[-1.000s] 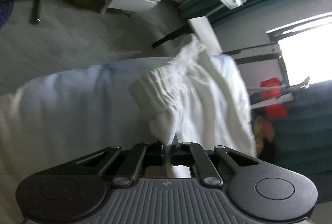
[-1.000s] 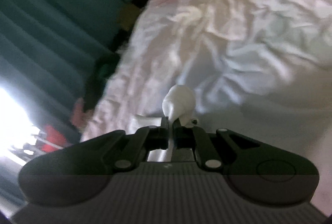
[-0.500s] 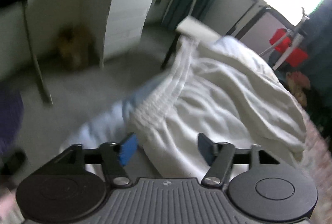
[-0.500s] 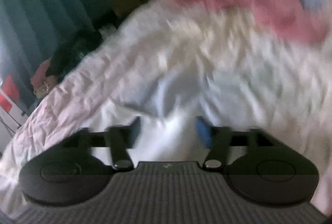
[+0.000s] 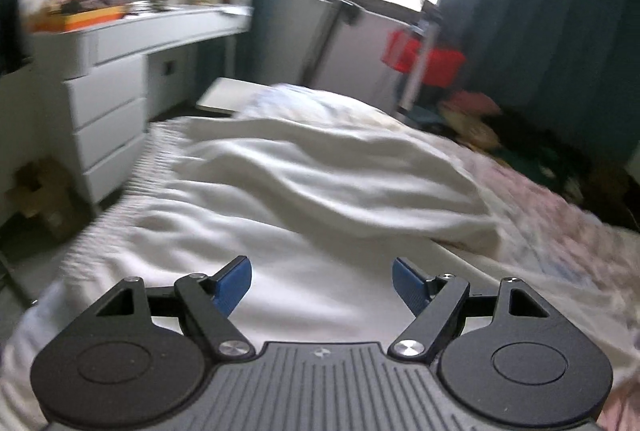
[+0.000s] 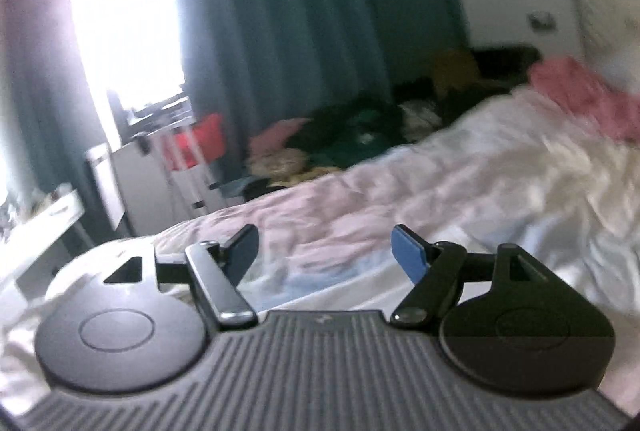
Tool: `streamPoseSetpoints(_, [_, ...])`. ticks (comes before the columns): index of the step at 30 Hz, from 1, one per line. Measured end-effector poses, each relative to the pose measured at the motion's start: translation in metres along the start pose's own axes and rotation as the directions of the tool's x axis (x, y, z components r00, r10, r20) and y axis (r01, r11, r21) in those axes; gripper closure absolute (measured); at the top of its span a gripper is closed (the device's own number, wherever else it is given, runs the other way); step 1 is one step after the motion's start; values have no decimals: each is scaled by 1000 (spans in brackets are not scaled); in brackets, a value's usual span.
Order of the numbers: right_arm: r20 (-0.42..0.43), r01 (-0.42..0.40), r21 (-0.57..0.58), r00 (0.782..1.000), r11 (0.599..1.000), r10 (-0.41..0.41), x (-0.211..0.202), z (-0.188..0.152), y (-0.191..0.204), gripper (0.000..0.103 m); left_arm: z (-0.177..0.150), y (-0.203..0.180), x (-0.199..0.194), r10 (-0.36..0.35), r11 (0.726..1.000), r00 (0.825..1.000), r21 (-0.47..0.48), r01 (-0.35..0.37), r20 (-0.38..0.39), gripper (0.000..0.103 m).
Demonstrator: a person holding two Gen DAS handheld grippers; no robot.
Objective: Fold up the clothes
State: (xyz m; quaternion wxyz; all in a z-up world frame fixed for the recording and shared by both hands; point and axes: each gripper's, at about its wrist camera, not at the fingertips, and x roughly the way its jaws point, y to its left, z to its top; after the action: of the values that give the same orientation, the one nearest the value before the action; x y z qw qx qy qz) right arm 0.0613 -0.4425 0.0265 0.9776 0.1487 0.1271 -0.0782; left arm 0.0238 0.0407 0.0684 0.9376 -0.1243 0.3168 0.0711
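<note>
A white garment (image 5: 320,167) with a gathered ribbed edge along its left side lies spread in soft folds on the bed (image 5: 560,215). My left gripper (image 5: 320,271) hovers over its near part; the jaws are opening, the blue pads (image 5: 234,283) stand wide apart and nothing is between them. In the right wrist view my right gripper (image 6: 324,235) is open above the pale pink bed sheet (image 6: 460,191) and holds nothing. Both views are blurred by motion.
A white chest of drawers (image 5: 108,119) and a cluttered desk (image 5: 168,27) stand left of the bed. A pink garment (image 6: 580,91) lies at the bed's far end. Dark clothes (image 6: 352,139) are piled beyond the bed, near a red tub (image 5: 424,59) and teal curtains (image 6: 300,31).
Both grippers were shut on white cloth a second ago; both have let go, opened wide, rolled upright and pulled up and away. The garment now lies on the bed.
</note>
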Motion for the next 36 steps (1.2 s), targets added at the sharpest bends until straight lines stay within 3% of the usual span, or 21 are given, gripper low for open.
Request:
streamPoseSetpoints(3, [7, -62, -102, 998, 993, 63, -4, -6, 27, 28, -9, -28, 17, -30, 997, 999, 64, 31, -19, 24])
streamPoseSetpoints(10, [-31, -160, -189, 987, 969, 157, -5, -19, 59, 28, -19, -79, 61, -54, 982, 998, 179, 60, -39, 24])
streamPoseSetpoints(18, [-56, -219, -171, 976, 961, 213, -2, -20, 73, 28, -12, -125, 107, -47, 966, 999, 255, 49, -16, 22])
streamPoseSetpoints(30, [-67, -165, -124, 985, 978, 158, 30, -36, 74, 28, 5, -206, 217, 14, 938, 998, 345, -35, 63, 20])
streamPoseSetpoints(36, [-43, -87, -123, 996, 988, 83, 48, -44, 74, 28, 22, -258, 273, 27, 898, 991, 432, -80, 128, 15])
